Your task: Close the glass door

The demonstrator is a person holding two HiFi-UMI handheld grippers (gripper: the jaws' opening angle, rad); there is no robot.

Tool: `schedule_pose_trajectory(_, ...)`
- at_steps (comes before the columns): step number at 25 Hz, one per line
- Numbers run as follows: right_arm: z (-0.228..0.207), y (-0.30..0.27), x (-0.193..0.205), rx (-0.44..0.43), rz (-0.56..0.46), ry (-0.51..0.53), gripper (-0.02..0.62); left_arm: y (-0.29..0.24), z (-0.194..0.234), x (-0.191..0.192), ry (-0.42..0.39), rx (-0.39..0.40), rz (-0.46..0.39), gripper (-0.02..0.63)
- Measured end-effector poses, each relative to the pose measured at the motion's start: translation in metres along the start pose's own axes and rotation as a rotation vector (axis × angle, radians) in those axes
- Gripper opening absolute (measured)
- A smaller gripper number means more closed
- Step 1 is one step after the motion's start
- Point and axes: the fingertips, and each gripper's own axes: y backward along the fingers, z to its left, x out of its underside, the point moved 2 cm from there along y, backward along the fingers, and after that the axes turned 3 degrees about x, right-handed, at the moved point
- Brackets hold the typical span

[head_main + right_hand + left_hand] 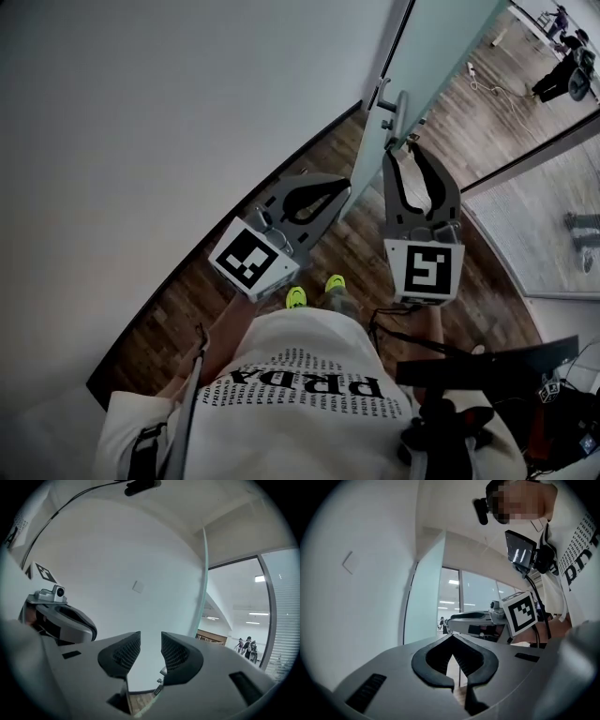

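Left claw (339, 190) pressed together; right claw (403, 150) spread, empty, near glass door handle (400, 105)

The glass door (441, 52) is seen as smooth, frosted, pale-green glass with a grey metal handle (397, 114); the floor (178, 319) is laid in dark wood planks, the wall (141, 122) is painted matt white
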Motion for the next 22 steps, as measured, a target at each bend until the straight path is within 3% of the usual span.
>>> schedule_pose_trajectory(8,-0.057,-0.037,0.037,0.103,0.091,0.064,0.100,-0.053,0.014,0.006,0.001,-0.020,0.028,-0.006)
schedule_pose_trajectory(15,-0.105,-0.076,0.053,0.107,0.073,0.029,0.100,-0.114,0.029,0.008,-0.014,-0.050,0.040,-0.006)
schedule_pose_trajectory(22,-0.109,-0.106,0.053,0.072,0.062,0.002,0.100,-0.133,0.054,0.011,-0.004,-0.062,0.030,-0.006)
